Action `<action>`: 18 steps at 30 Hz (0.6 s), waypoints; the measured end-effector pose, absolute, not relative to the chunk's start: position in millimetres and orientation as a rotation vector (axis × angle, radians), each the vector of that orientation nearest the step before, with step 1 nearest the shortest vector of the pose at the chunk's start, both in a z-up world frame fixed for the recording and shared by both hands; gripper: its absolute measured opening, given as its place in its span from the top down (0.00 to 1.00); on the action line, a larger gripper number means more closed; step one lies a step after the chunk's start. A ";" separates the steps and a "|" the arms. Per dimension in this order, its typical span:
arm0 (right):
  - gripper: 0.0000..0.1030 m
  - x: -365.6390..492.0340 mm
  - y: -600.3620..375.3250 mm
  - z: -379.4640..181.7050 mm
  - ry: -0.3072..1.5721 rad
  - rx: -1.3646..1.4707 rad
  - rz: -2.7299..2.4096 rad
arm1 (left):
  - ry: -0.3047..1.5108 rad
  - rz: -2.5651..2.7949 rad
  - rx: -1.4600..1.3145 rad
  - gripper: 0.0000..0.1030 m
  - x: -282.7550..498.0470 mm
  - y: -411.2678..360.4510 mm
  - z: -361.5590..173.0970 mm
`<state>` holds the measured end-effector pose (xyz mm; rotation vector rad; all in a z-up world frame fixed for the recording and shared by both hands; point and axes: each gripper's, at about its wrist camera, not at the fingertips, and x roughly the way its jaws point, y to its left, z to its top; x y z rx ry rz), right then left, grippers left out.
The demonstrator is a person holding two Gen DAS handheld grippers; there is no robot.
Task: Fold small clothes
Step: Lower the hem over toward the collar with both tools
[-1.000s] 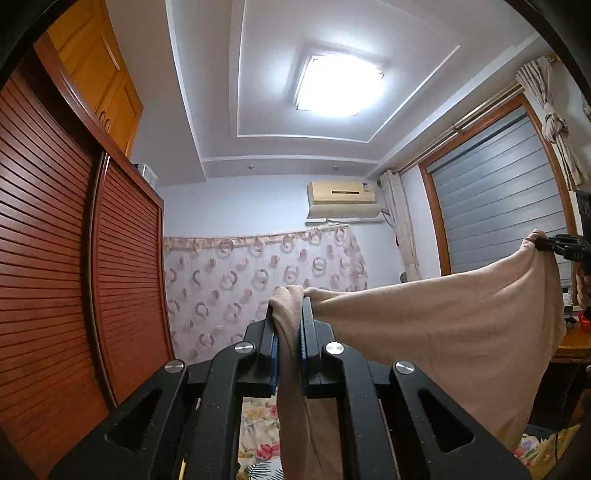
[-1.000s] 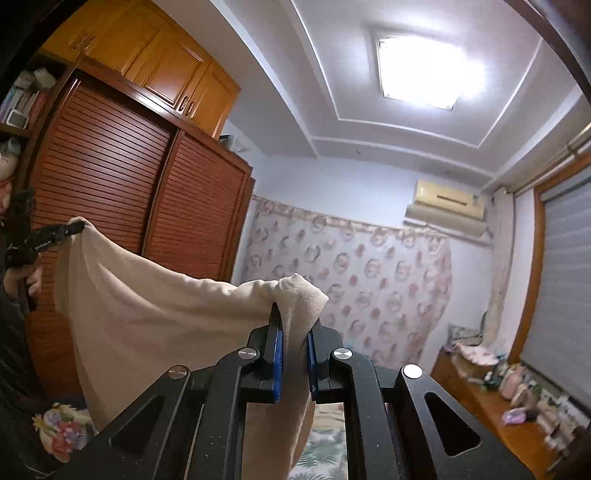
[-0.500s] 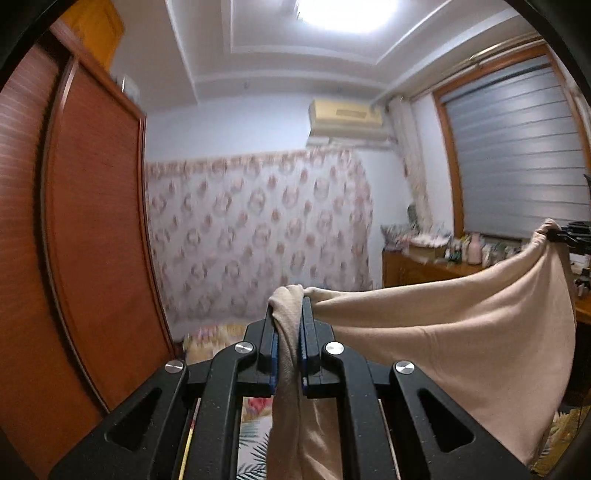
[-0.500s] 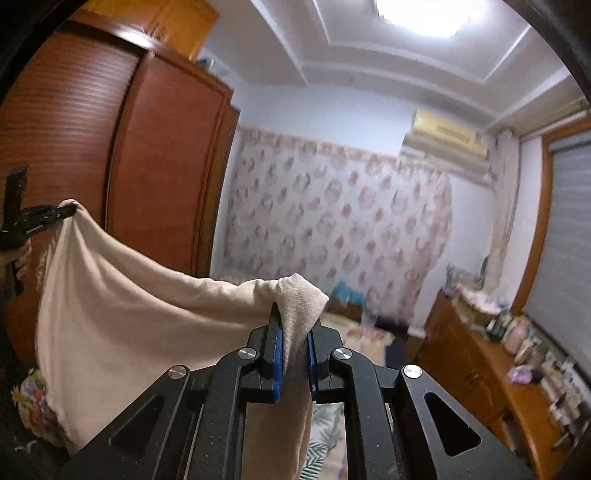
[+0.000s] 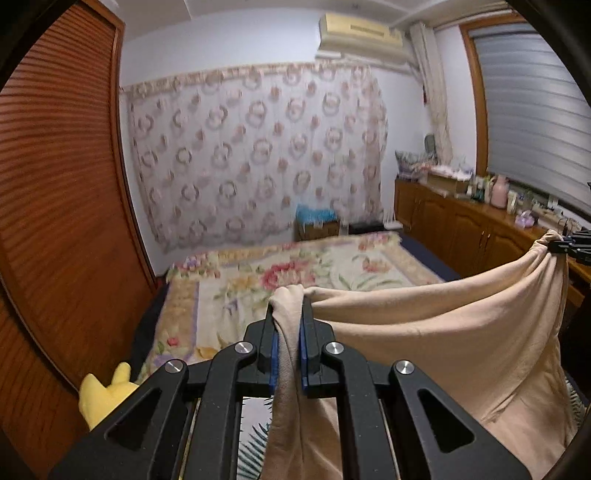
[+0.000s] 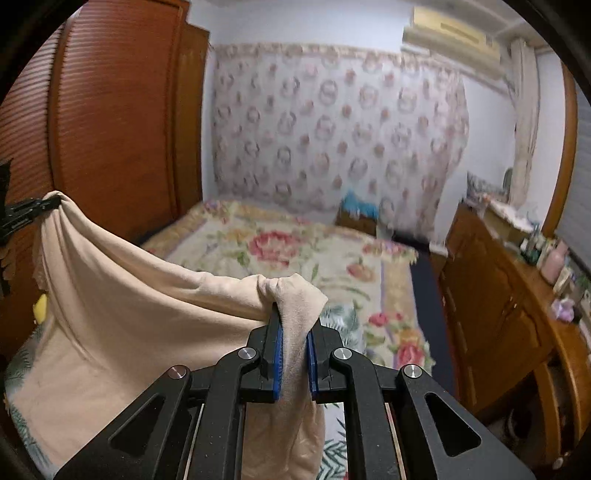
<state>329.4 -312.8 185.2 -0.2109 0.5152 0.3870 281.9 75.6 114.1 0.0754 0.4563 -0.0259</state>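
Since a second ago both views have tipped down from the ceiling and its lamp to the bed, while the beige cloth [image 5: 443, 343] stays stretched between the two tools just as before. The cloth hangs in the air above the bed, its upper edge sagging in a shallow curve between the two held corners, the rest draping down below them.

The left gripper [image 5: 287, 325] has its jaws nearly closed on one bunched corner, the fabric squeezed between the blue pads and spilling over the tips. The right gripper [image 6: 293, 325] is likewise pinched almost shut on the opposite corner, a fold of cloth flopping over its right finger. Each tool shows at the edge of the other's view, clamped on the far corner.

Below and beyond the cloth lies the bed [image 5: 332, 273] with a floral cover of pink blossoms on cream. A yellow plush toy [image 5: 105, 391] sits at the bed's left side, close to the slatted wooden wardrobe [image 5: 62, 206]. A patterned curtain [image 6: 332, 136] covers the far wall, with an air conditioner [image 5: 360, 31] mounted above it. Along the right runs a wooden sideboard [image 6: 498, 288] crowded with bottles and small items under a shuttered window.
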 end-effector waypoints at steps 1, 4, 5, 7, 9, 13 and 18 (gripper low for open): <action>0.90 340.9 -310.0 181.8 0.537 -0.218 0.383 | 0.471 -0.028 0.076 0.91 289.0 75.1 107.3; 0.90 364.7 -302.5 192.7 0.588 -0.223 0.382 | 0.524 -0.031 0.078 0.91 311.7 73.6 85.8; 0.90 371.2 -300.0 192.3 0.603 -0.222 0.382 | 0.546 -0.033 0.073 0.91 320.3 73.5 77.7; 0.90 387.9 -296.3 189.1 0.633 -0.210 0.384 | 0.579 -0.035 0.065 0.91 332.8 72.8 65.7; 0.90 398.7 -296.7 182.4 0.657 -0.199 0.384 | 0.602 -0.035 0.071 0.91 341.9 71.6 55.7; 0.90 406.8 -295.8 168.4 0.698 -0.183 0.382 | 0.639 -0.041 0.078 0.91 358.5 69.3 40.6; 0.78 411.6 -294.0 154.1 0.738 -0.154 0.379 | 0.702 -0.048 0.078 0.74 376.6 74.5 25.4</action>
